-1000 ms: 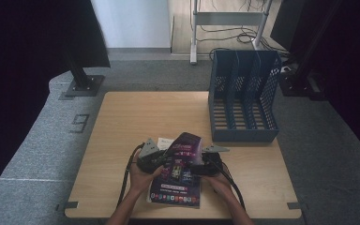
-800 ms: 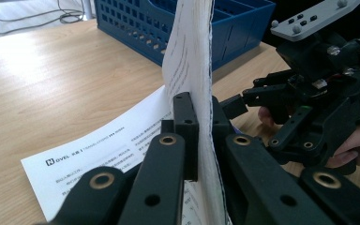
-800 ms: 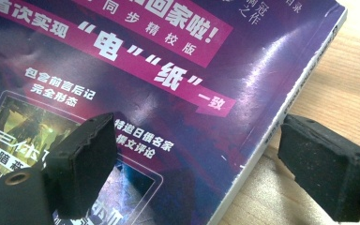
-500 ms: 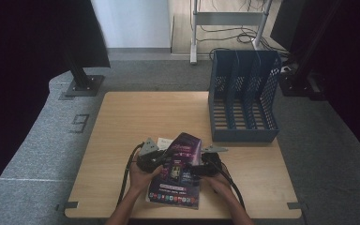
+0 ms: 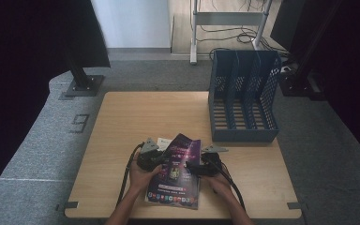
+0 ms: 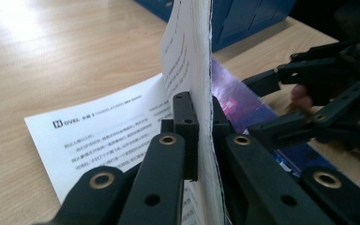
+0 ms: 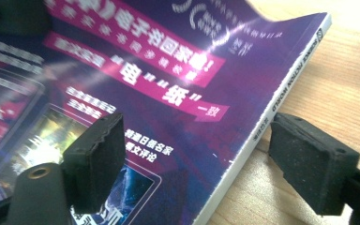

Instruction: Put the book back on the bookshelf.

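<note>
A purple-covered magazine [image 5: 176, 173] lies near the table's front edge, between a person's two hands. My left gripper [image 5: 155, 158] is shut on its left part. In the left gripper view the jaws [image 6: 201, 108] pinch a thick sheaf of pages [image 6: 190, 51] that stands on edge. A white printed page [image 6: 103, 136] lies flat on the wood beside them. My right gripper [image 5: 193, 167] is at the magazine's right side. Its open pads [image 7: 206, 159] straddle the spine edge of the cover [image 7: 168, 70] without pressing on it, and they have just been closing a little.
A blue file rack [image 5: 243, 101] with several upright slots stands at the back right of the wooden table [image 5: 136, 117]. Grey carpet surrounds the table. Dark stands and cables are on the floor behind it.
</note>
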`<state>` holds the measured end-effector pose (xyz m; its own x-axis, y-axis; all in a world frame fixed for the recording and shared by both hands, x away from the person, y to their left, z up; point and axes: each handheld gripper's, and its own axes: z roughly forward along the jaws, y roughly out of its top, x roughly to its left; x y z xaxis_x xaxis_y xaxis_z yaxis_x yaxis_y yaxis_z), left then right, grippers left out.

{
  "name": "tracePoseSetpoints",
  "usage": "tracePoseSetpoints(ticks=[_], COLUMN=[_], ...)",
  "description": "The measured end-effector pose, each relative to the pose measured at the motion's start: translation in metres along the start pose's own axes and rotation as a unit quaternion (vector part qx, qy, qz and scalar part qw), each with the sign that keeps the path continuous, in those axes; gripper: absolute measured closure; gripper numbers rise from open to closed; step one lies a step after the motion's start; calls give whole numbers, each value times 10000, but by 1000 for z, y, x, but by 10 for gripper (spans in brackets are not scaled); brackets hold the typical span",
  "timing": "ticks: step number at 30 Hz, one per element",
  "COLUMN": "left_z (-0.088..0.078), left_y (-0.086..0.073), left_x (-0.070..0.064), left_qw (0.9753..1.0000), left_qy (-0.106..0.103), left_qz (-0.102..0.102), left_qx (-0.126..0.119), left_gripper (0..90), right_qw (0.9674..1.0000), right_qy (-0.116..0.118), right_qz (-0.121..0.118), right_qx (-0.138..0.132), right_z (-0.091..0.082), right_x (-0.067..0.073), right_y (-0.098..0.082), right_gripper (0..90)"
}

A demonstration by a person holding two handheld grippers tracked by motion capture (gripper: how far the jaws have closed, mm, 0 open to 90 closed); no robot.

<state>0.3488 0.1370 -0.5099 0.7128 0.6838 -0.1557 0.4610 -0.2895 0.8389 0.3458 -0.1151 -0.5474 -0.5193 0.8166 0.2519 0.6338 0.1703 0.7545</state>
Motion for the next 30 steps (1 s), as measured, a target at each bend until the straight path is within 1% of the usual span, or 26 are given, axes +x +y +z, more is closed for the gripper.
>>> tracePoseSetpoints(ticks=[4, 8, 10, 13, 17, 22, 26, 30], left_z=[5, 7, 8, 9, 9, 9, 9, 9], left_y=[-3, -5, -6, -7, -8, -9, -9, -9], left_x=[2, 5, 6, 9, 11, 13, 13, 14], left_qw=[9999, 9998, 9997, 9996, 9994, 9994, 9994, 9993], left_qy=[66, 87, 83, 81, 78, 68, 64, 51], left_qz=[-32, -64, -81, -113, -160, -176, -192, -204], left_qx=[131, 183, 211, 250, 281, 289, 298, 299], left_gripper=[882, 882, 882, 882, 881, 880, 880, 880], right_qw=[10000, 9999, 9999, 9999, 9999, 9999, 9999, 9999], right_qy=[34, 49, 56, 72, 106, 105, 73, 56], right_qz=[6, -26, -29, -57, -68, -9, -9, 67], right_qx=[-92, -126, -109, -66, 38, 127, 124, 58], right_z=[-3, -3, -1, 4, 9, 16, 21, 24], right_x=[1, 1, 0, -4, -8, -14, -17, -21], right_y=[1, 2, 2, 3, 9, 17, 22, 22], right_gripper=[228, 278, 311, 336, 354, 369, 373, 421])
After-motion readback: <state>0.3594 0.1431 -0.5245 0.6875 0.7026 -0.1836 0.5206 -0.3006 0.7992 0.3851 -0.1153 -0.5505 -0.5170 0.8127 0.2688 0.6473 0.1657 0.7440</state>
